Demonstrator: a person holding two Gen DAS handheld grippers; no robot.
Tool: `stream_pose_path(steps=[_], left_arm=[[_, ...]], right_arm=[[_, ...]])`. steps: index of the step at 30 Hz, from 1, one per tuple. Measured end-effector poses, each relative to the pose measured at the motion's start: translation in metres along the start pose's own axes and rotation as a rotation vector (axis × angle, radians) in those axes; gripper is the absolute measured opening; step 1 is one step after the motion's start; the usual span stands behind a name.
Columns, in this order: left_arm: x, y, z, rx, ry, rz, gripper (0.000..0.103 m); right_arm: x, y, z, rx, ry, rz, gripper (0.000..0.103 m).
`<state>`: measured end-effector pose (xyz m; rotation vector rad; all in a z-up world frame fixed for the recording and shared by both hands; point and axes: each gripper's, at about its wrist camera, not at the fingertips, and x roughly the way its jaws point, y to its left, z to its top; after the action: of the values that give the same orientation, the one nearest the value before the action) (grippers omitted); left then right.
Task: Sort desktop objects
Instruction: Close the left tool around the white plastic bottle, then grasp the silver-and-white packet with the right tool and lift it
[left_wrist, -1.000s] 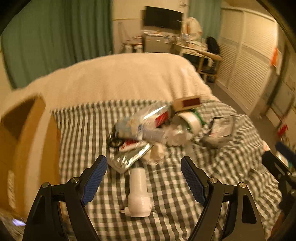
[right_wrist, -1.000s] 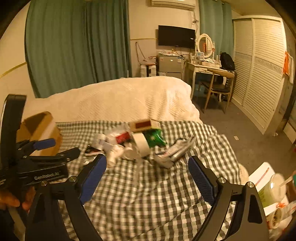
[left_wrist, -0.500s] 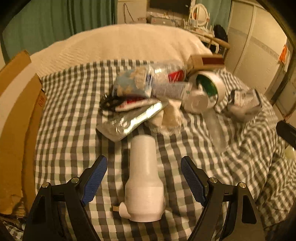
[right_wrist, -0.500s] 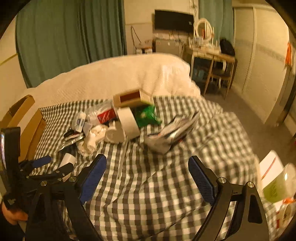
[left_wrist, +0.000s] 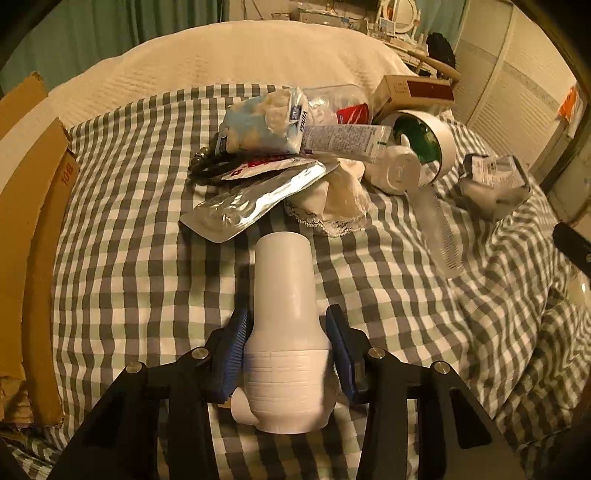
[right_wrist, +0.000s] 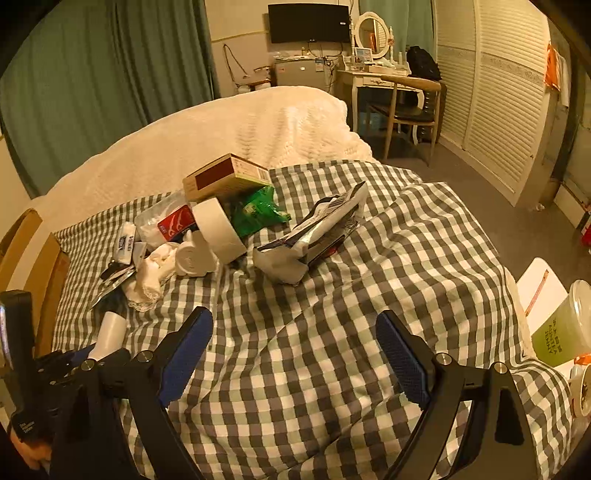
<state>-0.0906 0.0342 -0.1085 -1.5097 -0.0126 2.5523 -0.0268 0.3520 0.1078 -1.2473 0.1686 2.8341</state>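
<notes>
Left tool (left_wrist: 286, 354): my jaws are closing on the white plastic bottle (left_wrist: 286, 321), one blue pad against each side of its lower body, where the shoulder widens toward the ribbed base

White plastic bottle: lying on its side on the checked cloth (left_wrist: 129, 277), narrow end pointing away from me toward the pile; it also shows at the far left of the right wrist view, between the left tool's fingers

Right tool (right_wrist: 295, 354): released, jaws wide apart with nothing between them, only bare checked cloth below

Pile: heaped further up the bed, well apart from my right tool (everything overlaps, so some edges are hard to read)

Silver foil pouch (left_wrist: 255, 201): flat, its near corner just beside the bottle's narrow end

White lace cloth (left_wrist: 340, 199): crumpled just right of the pouch

Tape roll (left_wrist: 428, 142): on its edge, green showing through its hole, leaning against a small white container (left_wrist: 397, 170)

Cardboard box with dark red panel (right_wrist: 225, 177): resting on top of the pile, tilted

Crumpled dark-and-white packet (right_wrist: 317, 229): right of the tape roll, apart from it

Cardboard carton (left_wrist: 33, 229): at the left edge of the bed, flaps open

White bedspread (right_wrist: 240, 136): beyond the checked cloth
</notes>
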Motion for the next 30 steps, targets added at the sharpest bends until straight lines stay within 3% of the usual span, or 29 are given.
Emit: stream_pose_path(steps=[8, 18, 22, 26, 30], left_arm=[[-0.011, 0.009, 0.012, -0.059, -0.072, -0.021, 0.043], [0.002, 0.009, 0.018, -0.059, -0.065, -0.028, 0.043], [0.005, 0.008, 0.019, -0.053, -0.060, -0.028, 0.043], [0.004, 0.009, 0.019, -0.059, -0.063, -0.034, 0.043], [0.000, 0.009, 0.017, -0.060, -0.072, -0.042, 0.043]], right_arm=[[0.019, 0.001, 0.020, 0.019, 0.016, 0.025, 0.090], [0.072, 0.001, 0.048, 0.082, 0.058, 0.026, 0.089], [0.084, -0.005, 0.055, 0.107, 0.068, 0.025, 0.072], [0.093, -0.011, 0.056, 0.118, 0.091, 0.034, 0.038], [0.087, -0.010, 0.051, 0.113, 0.092, 0.038, 0.021]])
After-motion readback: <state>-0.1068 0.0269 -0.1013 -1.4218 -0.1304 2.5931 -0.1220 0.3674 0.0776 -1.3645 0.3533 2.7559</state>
